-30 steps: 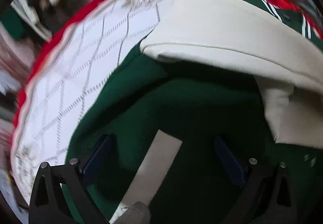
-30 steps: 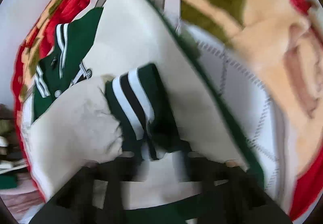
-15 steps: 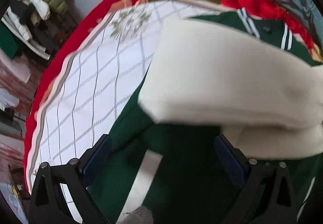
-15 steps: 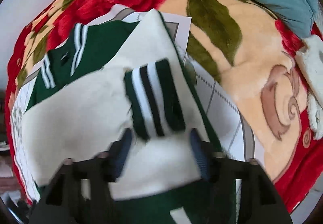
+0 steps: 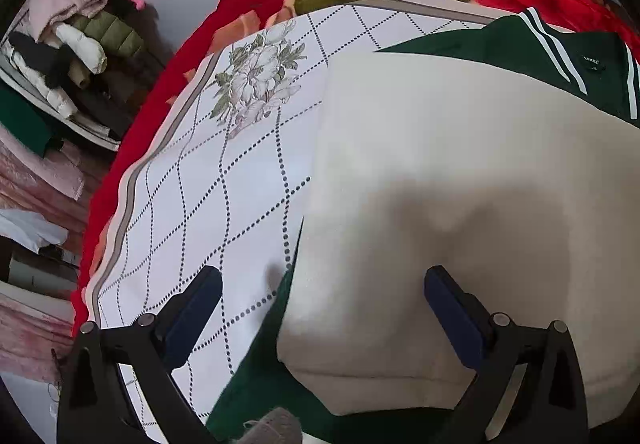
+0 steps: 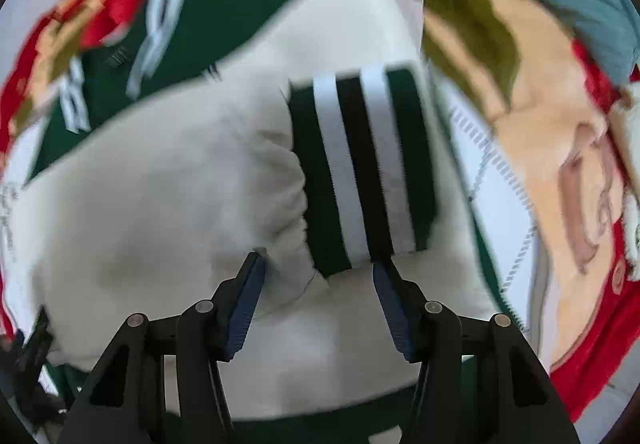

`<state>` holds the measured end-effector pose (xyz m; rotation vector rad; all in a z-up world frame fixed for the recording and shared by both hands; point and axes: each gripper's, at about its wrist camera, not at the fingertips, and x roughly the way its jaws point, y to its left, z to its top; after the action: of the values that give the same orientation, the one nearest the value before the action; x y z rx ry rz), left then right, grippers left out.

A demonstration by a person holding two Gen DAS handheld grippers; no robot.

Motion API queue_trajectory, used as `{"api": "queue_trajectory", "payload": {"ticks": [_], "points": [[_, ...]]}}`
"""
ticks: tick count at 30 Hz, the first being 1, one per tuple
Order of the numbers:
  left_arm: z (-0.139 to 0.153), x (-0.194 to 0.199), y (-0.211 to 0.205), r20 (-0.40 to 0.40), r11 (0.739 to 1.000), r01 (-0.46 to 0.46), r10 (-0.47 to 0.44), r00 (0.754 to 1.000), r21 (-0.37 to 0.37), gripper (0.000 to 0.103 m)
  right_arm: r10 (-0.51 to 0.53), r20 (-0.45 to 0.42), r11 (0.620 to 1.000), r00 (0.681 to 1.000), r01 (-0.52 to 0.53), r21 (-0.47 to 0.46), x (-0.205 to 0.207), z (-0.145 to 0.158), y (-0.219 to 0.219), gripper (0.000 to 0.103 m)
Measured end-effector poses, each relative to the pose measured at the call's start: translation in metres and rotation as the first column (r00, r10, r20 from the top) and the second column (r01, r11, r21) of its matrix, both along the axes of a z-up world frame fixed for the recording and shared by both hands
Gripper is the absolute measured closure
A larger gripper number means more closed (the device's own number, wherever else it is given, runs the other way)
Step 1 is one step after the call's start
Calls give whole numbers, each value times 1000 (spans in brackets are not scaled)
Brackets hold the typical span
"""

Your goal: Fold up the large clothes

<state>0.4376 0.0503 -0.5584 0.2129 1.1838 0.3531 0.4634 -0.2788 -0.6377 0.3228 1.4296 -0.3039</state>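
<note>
Jacket [image 6: 168,183]: my right gripper [image 6: 318,284] jaws were closing, empty, above the striped cuff [image 6: 360,163]; left gripper [image 5: 320,296] gaped wide; sleeve needed flattening.

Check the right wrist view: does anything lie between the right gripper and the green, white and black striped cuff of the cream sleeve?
Nothing visible does. The right gripper hangs directly over the striped cuff, jaws closing with nothing pinched between them yet.
</note>
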Motion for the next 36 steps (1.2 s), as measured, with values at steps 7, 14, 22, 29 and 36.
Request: {"api": "queue_trajectory", "payload": {"ticks": [7, 14, 22, 29, 36], "points": [[12, -5, 1, -19, 999, -14, 13, 1000, -44, 0, -18, -34, 1000, 999, 18, 15, 4, 1, 1, 41], [60, -37, -15, 2, 986, -10, 10, 1000, -167, 0, 61, 31, 998, 998, -61, -4, -24, 49, 1, 2], [124, -91, -73, 71, 987, -21, 33, 997, -162, 0, 137, 141, 989, 980, -144, 43, -54, 97, -23, 2], [150, -151, -152, 52, 999, -30, 32, 998, -29, 0, 204, 157, 937, 966, -239, 255, -102, 113, -83, 2], [102, -224, -248, -119, 994, 40, -28, 993, 100, 0, 272, 88, 890, 958, -285, 355, -161, 83, -167, 59]]}}
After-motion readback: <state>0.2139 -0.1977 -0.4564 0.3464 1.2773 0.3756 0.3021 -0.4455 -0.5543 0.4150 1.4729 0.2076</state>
